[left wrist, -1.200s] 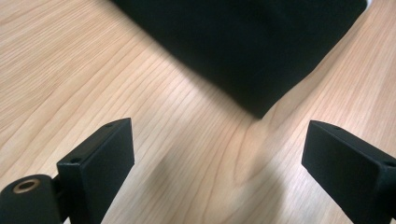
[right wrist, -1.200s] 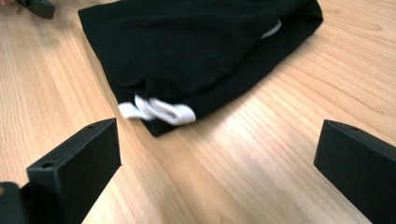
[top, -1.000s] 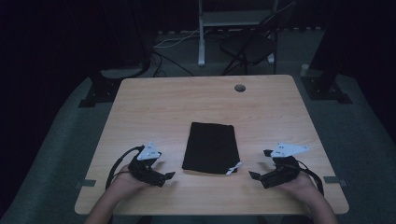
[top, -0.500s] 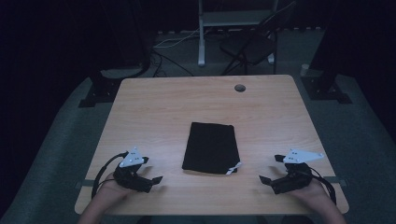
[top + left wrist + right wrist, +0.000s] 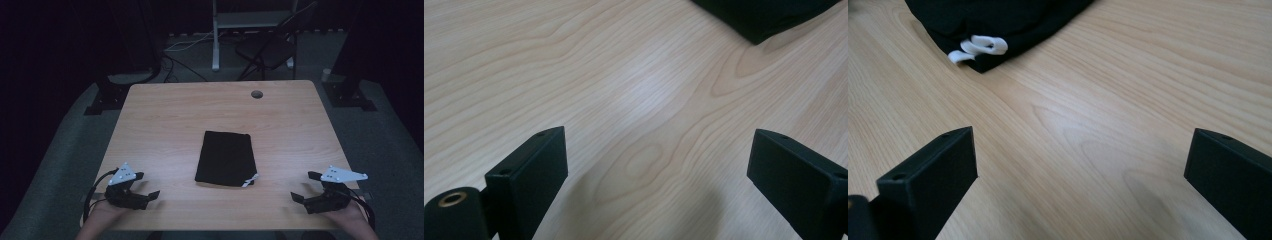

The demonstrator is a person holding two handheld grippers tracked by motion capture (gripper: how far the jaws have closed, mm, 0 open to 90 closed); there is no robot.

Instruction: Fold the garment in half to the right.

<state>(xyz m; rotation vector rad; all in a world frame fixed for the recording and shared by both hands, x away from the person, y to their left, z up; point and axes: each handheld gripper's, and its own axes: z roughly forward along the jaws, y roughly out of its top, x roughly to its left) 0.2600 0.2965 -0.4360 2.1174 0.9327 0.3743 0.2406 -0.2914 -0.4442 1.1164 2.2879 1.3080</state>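
Observation:
A flat black cloth pouch lies in the middle of the wooden table, with a white drawstring at its near right corner. My left gripper rests open near the front left corner, nothing between its jaws. At the front right, my right gripper is open too and empty. The left gripper view catches a corner of the pouch at the top right. In the right gripper view the pouch and its white drawstring lie at the top left. Both grippers sit well apart from the pouch.
A round cable hole sits near the table's far edge. Beyond the table stand a folding chair, a metal stand and floor cables on dark carpet. Bare wood surrounds the pouch on all sides.
Both grippers have drawn back from beside the pouch toward the front edge and outward to the table's corners. The pouch has stayed in place.

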